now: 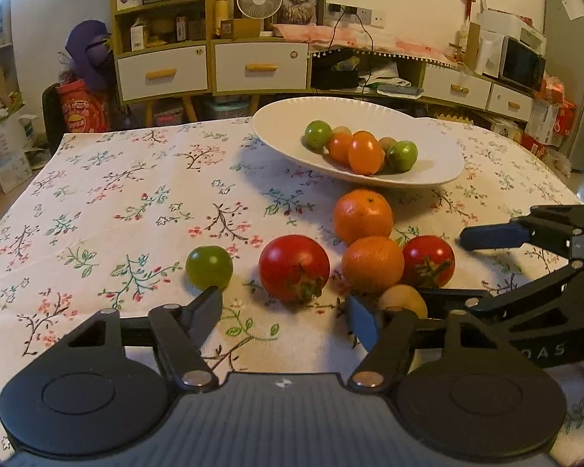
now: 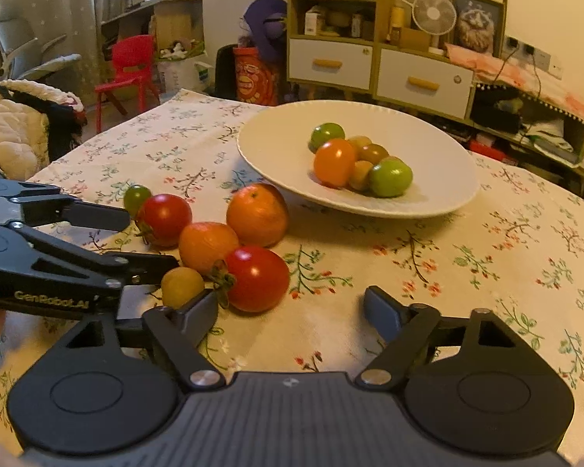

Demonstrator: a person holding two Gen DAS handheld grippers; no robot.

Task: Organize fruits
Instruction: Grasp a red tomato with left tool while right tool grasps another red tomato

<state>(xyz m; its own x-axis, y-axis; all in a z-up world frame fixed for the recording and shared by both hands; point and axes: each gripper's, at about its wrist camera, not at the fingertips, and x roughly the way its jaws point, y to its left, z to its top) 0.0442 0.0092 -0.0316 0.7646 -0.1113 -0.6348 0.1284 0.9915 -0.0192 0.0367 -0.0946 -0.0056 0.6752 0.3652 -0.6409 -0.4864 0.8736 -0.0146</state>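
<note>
A white plate [image 1: 440,163] [image 2: 440,179] holds several small green, orange and brownish fruits. On the cloth in front of it lie two oranges [image 1: 363,216] [image 1: 372,264], two red tomatoes [image 1: 294,267] [image 1: 428,260], a green fruit [image 1: 209,266] and a small yellowish fruit [image 1: 403,300]. My left gripper [image 1: 286,309] is open, its jaws spanning the nearer red tomato. My right gripper [image 2: 290,311] is open just in front of a red tomato [image 2: 257,278], with the yellowish fruit [image 2: 182,286] by its left finger. Each gripper also shows in the other's view, the right one [image 1: 408,276] and the left one [image 2: 152,241].
The table wears a floral cloth [image 1: 116,214]. Shelves and white drawers [image 1: 214,66] stand behind it, with a red chair [image 2: 130,66] and a padded seat [image 2: 15,128] at the left.
</note>
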